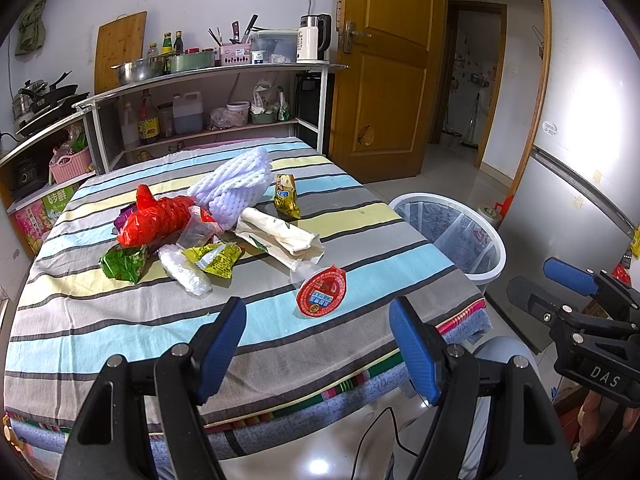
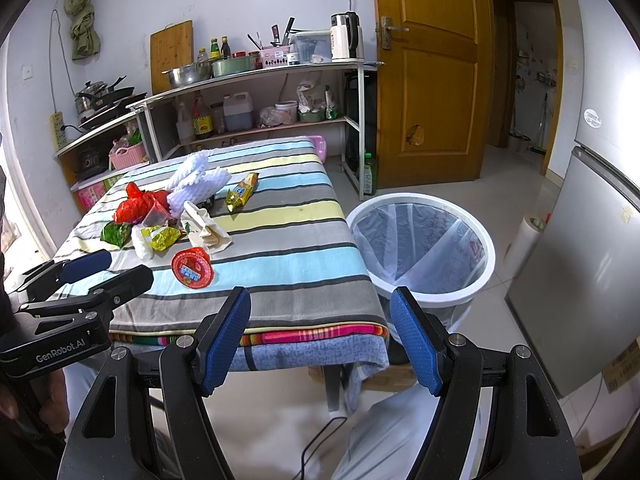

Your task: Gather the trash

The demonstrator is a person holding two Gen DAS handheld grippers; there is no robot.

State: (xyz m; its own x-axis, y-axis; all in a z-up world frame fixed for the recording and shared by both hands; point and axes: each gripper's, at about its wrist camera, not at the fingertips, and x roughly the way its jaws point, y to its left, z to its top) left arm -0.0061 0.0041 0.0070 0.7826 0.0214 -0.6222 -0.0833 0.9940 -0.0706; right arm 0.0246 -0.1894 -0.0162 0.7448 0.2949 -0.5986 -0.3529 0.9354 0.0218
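Trash lies clustered near the table's (image 1: pixel 120 320) middle: white foam netting (image 1: pixel 236 186), crumpled red plastic bag (image 1: pixel 160 218), green wrapper (image 1: pixel 122 264), yellow wrapper (image 1: pixel 214 258), rolled paper bag (image 1: pixel 280 234), gold packet (image 1: pixel 286 195); a red round lid (image 1: pixel 321 291) sits nearest the front edge, the lined white bin (image 1: pixel 452 236) off the right edge

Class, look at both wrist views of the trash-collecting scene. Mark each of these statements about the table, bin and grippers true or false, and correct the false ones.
1. The left gripper holds a wrapper. False: it is open and empty.
2. The white bin stands on the floor beside the table. True.
3. The red round lid lies inside the bin. False: it lies on the striped tablecloth.
4. The right gripper is open. True.
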